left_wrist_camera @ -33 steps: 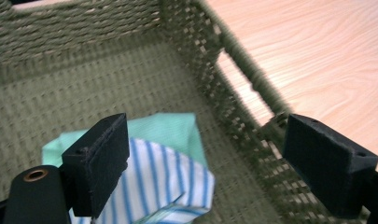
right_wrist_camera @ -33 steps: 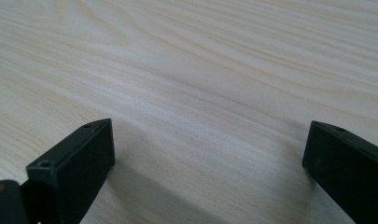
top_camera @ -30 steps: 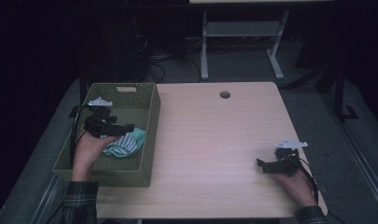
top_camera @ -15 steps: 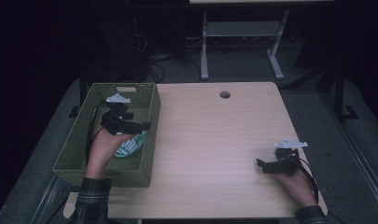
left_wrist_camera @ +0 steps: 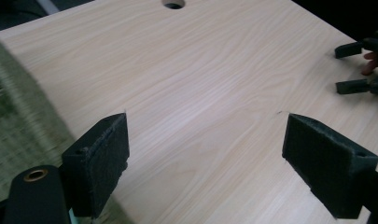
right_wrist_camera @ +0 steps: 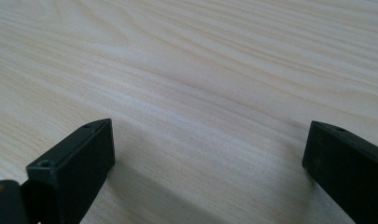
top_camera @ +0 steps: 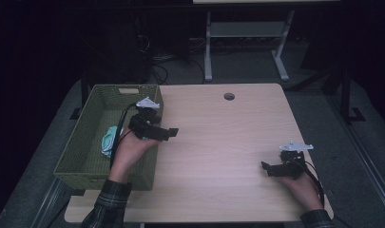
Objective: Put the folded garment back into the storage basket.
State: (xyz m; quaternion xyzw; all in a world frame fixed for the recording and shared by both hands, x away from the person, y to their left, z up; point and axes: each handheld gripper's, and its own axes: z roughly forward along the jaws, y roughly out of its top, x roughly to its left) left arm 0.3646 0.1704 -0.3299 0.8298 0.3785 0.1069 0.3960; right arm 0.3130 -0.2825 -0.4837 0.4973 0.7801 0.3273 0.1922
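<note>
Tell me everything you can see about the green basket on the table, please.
The green basket is rectangular and open-topped, with walls that look woven, like mesh or wicker, and a pale label slot on its far wall. It stands upright at the left edge of the wooden table, partly overhanging that edge. Inside lies a crumpled light teal and white cloth. The person's left forearm crosses above its right wall, and the left tongs hang open just beyond that wall, over the table.

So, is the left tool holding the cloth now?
No, the left tool is open with only bare table between its jaws, while the cloth lies in the green basket.
</note>
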